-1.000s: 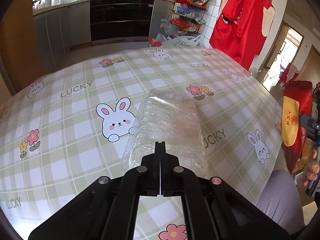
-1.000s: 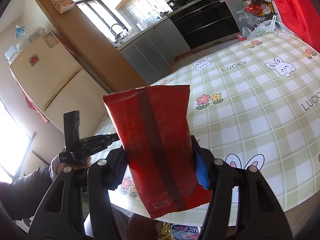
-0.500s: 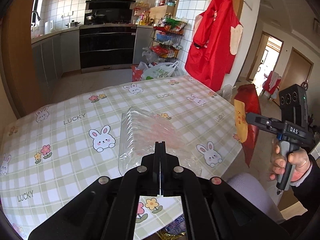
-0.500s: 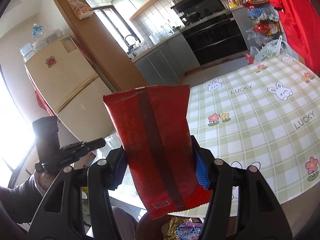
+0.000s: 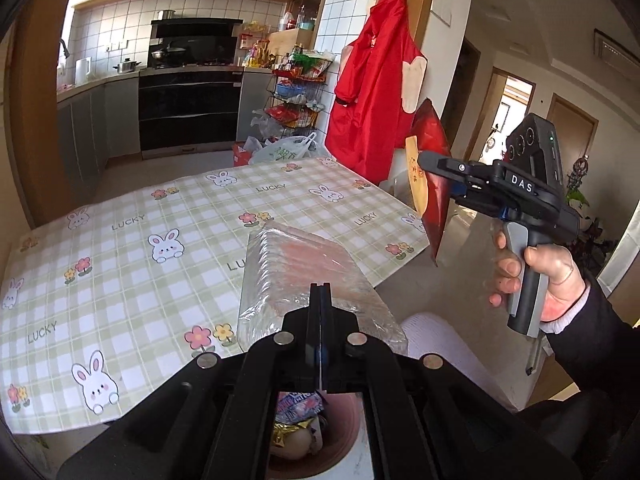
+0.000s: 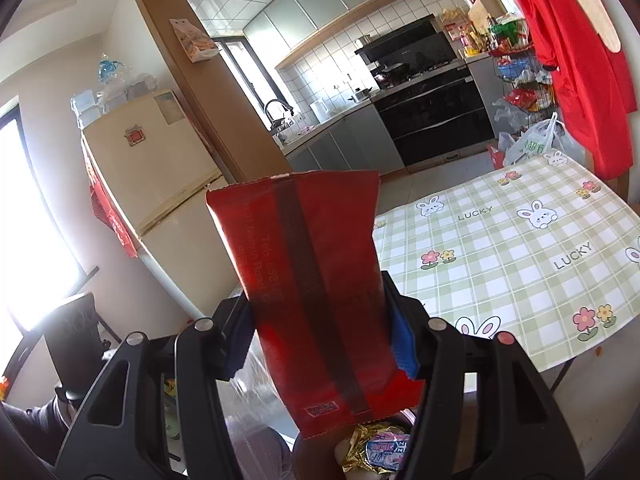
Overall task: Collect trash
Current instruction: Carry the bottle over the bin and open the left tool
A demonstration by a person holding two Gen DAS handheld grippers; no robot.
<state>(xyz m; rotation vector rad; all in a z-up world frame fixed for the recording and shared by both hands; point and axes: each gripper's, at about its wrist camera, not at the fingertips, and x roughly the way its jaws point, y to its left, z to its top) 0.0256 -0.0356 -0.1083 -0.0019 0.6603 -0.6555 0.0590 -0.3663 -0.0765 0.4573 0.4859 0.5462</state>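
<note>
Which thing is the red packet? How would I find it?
Start at the checked tablecloth with bunnies, then come to its near edge, where the right gripper is. The red packet stands upright between its jaws, above a bin of wrappers; it is flat, shiny red, with a dark stripe down the middle.

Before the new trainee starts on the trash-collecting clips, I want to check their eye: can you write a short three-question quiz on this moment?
1. True or false: the left tongs are shut on the clear plastic wrapper.
2. What do the right tongs hold?
A. a gold foil wrapper
B. a red snack packet
C. a white plastic bag
3. Fill in: below both tongs sits a bin that already holds ____.

Key: 1 true; 2 B; 3 wrappers, among them a gold foil one.
</note>
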